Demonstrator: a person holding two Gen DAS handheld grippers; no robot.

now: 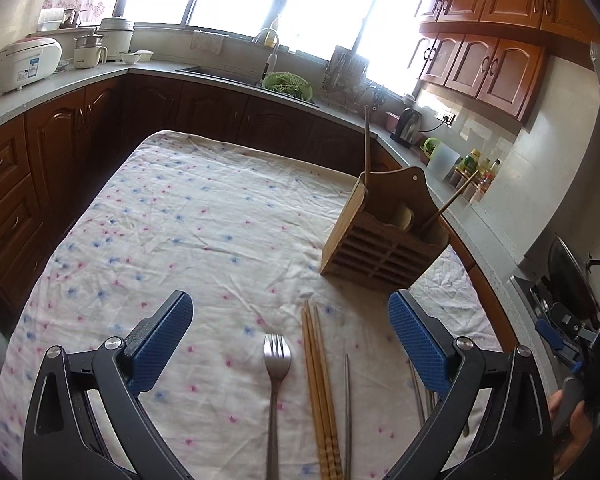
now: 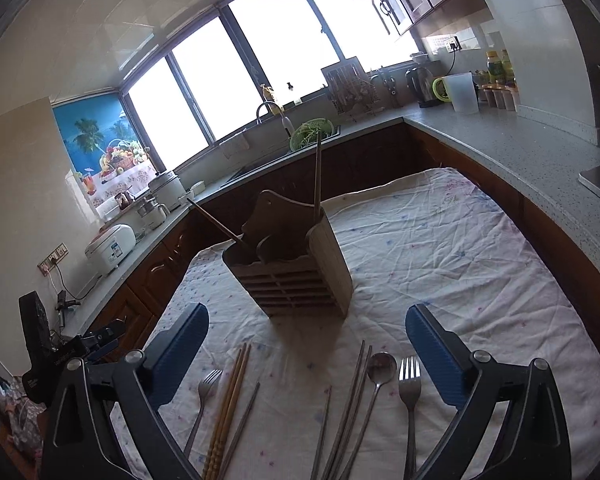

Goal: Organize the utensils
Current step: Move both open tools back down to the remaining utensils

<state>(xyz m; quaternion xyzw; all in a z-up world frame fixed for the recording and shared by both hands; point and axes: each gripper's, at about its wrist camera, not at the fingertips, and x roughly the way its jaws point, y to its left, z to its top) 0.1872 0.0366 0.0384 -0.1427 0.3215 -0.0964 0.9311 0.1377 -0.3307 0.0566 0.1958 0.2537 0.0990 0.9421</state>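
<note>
On the cloth-covered worktop (image 1: pixel 204 216), left wrist view: left tool (image 1: pixel 290 322) hangs above the near edge, jaws wide apart, nothing between the pads, nothing touched. Directly below lie a steel fork (image 1: pixel 277 376), a bundle of wooden chopsticks (image 1: pixel 320 392) just beside it, and one metal chopstick (image 1: pixel 347 412) near those. More metal pieces show partly behind the right-hand finger; too hidden to count. Wooden utensil holder (image 1: pixel 384 240) stands upright further back, toward the right side of the cloth, with two wooden sticks already standing in it, in separate compartments.

Handling, as judged: fork and metal chopstick are stiff, light and slick, and lie flat on soft cloth, so a pinch across the mid-handle looks safest; pads may drag the cloth. Wooden chopsticks are light and grippier, but the loose bundle may splay; take them together near the middle.

Right wrist view: right tool (image 2: pixel 306 338) likewise wide, empty, in contact with nothing. Below it a second fork (image 2: pixel 409 384), a spoon (image 2: pixel 381 364) just beside, and a fan of metal chopsticks (image 2: pixel 354 396) touching or overlapping one another. The first fork, wooden bundle and single chopstick sit left of these. Holder stands just beyond the row, slatted face toward the camera.

Spoon bowl is curved and slippery; the thin handle is the better hold. Overlapping metal sticks may roll when one is lifted.
</note>
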